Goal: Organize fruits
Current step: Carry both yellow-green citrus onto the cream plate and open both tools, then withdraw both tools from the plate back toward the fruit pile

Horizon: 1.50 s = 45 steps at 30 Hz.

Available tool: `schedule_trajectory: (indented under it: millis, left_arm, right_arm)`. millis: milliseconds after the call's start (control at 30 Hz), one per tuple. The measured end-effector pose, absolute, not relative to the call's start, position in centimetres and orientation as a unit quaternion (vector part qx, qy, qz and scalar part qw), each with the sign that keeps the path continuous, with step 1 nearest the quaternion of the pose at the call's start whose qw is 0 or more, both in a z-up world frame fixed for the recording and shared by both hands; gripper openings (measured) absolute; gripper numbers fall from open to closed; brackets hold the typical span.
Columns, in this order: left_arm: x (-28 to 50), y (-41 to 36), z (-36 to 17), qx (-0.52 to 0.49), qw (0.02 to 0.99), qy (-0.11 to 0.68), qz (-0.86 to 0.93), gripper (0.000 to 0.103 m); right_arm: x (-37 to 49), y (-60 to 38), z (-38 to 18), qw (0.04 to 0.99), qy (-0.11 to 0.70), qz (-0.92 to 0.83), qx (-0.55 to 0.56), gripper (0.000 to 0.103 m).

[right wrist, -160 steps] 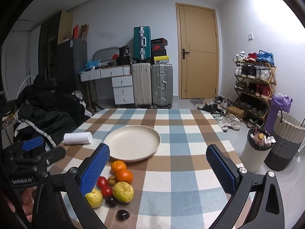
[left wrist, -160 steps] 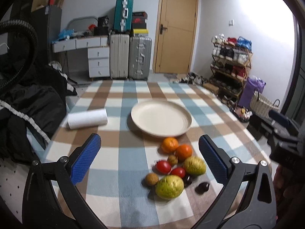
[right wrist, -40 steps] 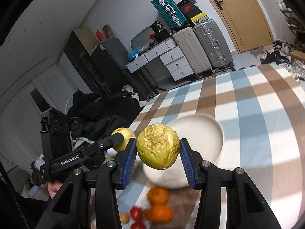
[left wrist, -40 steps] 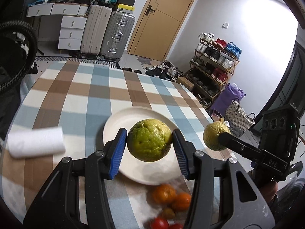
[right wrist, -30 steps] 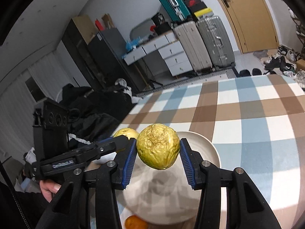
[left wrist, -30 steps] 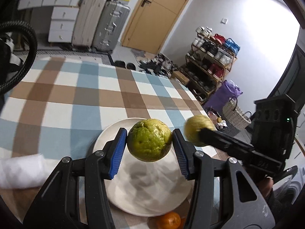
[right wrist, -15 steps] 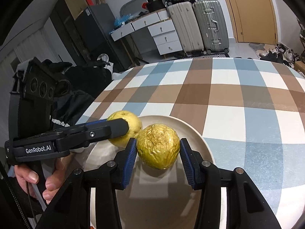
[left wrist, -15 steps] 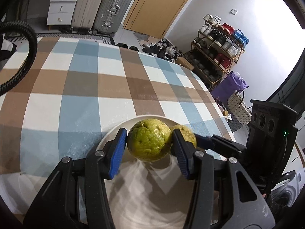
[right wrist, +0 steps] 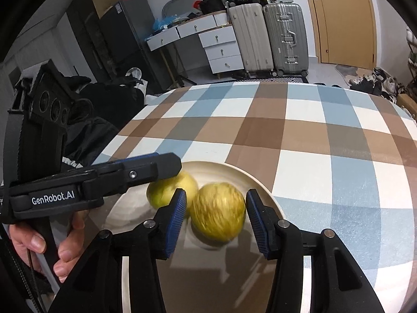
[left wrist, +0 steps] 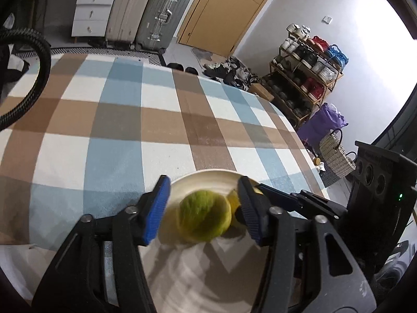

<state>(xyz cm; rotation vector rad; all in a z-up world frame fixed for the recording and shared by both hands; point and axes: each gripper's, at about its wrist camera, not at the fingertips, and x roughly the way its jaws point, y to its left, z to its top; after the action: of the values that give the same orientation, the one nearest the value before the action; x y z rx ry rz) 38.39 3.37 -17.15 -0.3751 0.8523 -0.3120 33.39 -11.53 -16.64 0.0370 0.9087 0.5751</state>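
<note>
Fruit release: green fruit (left wrist: pixel 204 216) and yellow fruit (right wrist: pixel 218 215) lie side by side on the plate (right wrist: pixel 263 187), each between open jaws.

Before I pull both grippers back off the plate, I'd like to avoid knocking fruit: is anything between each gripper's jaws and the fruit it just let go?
Nothing visible. The left gripper has open jaws around the green fruit; the right gripper has open jaws around the yellow fruit. Both fruits lie close together on the plate, so either gripper could nudge the other's fruit.

Two fruits (right wrist: pixel 217 212) crowd plate's (right wrist: pixel 263 185) far side, checked tablecloth (right wrist: pixel 312 135) beyond bare
</note>
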Motion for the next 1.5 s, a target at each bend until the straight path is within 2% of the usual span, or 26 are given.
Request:
schedule_trajectory:
  millis: [33,167,233,300,400,533,600,833,1033,1233,1500]
  left_arm:
    - [38.3,3.4,-16.9,-0.185,0.881,0.41,-0.151,0.064]
    - [37.0,3.6,-15.4,-0.181,0.887,0.401,-0.142,0.072]
    - [35.9,3.8,-14.4,-0.177,0.892,0.392,-0.138,0.082]
    - [34.4,3.8,-13.3,-0.165,0.9,0.384,-0.128,0.082]
    - [31.9,3.7,-11.4,-0.144,0.911,0.37,-0.111,0.083]
    - [27.5,3.1,-8.7,-0.112,0.929,0.342,-0.088,0.092]
    - [25.6,2.8,-7.6,-0.098,0.937,0.326,-0.08,0.102]
    - [17.6,1.1,-3.7,-0.043,0.957,0.282,-0.06,0.102]
    - [12.0,0.3,-2.5,-0.014,0.963,0.265,-0.046,0.102]
    - [8.1,0.6,-3.5,-0.017,0.96,0.275,-0.045,0.102]
    - [5.5,1.2,-8.3,-0.029,0.949,0.31,-0.038,0.102]
  right_arm:
    - [33.3,-11.6,-16.4,0.86,0.431,0.273,0.019,0.051]
    - [32.1,-12.5,-15.1,0.867,0.422,0.264,0.025,0.052]
    - [31.0,-13.1,-14.1,0.871,0.413,0.262,0.028,0.054]
    - [29.6,-13.7,-13.1,0.878,0.401,0.26,0.032,0.07]
    - [26.7,-14.9,-11.1,0.892,0.371,0.254,0.041,0.085]
    - [22.6,-16.1,-8.8,0.904,0.341,0.253,0.054,0.1]
    - [20.5,-16.7,-7.6,0.909,0.322,0.257,0.068,0.101]
    - [13.5,-17.7,-3.9,0.928,0.264,0.253,0.078,0.103]
    - [9.3,-18.1,-3.0,0.934,0.244,0.248,0.078,0.103]
    - [6.3,-17.9,-3.9,0.935,0.251,0.242,0.065,0.103]
    - [5.6,-16.8,-7.6,0.926,0.286,0.241,0.057,0.103]
